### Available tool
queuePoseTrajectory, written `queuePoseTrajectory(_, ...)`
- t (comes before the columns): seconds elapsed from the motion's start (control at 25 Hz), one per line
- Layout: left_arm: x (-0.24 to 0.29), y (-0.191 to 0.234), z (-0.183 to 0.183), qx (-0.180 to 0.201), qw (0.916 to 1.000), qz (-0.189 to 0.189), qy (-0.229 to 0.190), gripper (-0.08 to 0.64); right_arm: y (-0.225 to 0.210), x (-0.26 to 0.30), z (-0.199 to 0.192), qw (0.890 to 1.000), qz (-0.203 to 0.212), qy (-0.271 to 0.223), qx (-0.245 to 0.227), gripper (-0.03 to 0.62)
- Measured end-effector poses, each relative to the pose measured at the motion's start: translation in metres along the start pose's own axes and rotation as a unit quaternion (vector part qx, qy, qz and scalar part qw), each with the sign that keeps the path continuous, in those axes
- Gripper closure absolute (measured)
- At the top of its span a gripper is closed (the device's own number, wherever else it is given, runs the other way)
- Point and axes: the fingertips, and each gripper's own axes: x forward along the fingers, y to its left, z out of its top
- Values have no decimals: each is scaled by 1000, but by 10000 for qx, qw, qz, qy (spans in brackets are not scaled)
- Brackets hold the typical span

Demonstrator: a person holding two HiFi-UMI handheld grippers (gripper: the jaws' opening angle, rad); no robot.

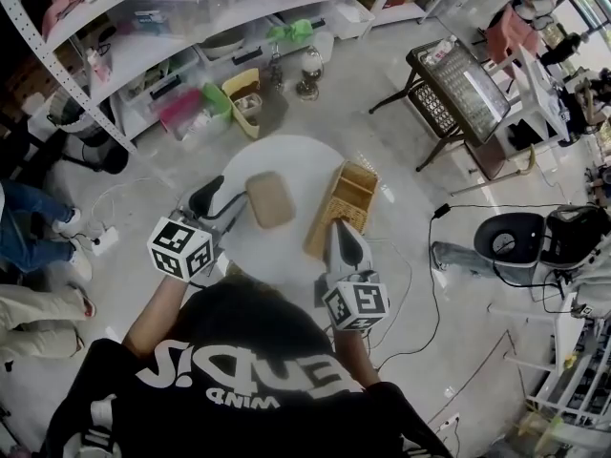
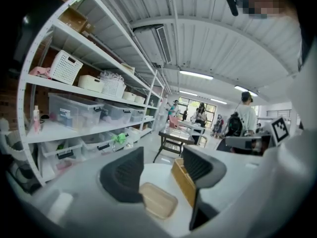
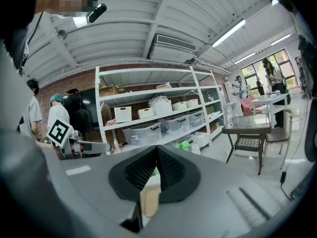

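Black-padded left hand-held gripper [image 1: 221, 206] spread wide, empty, just beside lid [image 1: 269, 199]; right hand-held gripper [image 1: 346, 239] clenched, empty, over wooden tray [image 1: 348, 194]. Lid tan, rounded, flat on desk [image 1: 286, 156].

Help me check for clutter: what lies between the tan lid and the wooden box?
Nothing: only a bare strip of the white table separates the lid from the wooden box. The head view shows it plainly.

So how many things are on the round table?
2: a tan lid near the middle of the table, and a wooden box just right of it. The table's near edge is partly hidden.
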Motion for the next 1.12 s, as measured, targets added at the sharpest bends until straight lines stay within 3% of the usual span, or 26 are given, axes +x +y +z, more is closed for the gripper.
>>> queuePoseTrajectory(0.12,12,9,-10,-10,9999,6,139,292,-3,3,1,10000,-46,0,28,592)
queuePoseTrajectory(0.6,61,46,-72,-186,9962,49,847,293,-19,8,-8,9995,-260,119,163,592)
queuePoseTrajectory(1.12,110,83,-152,-441,9830,16,1781,293,-30,16,-20,9977,-524,324,277,592)
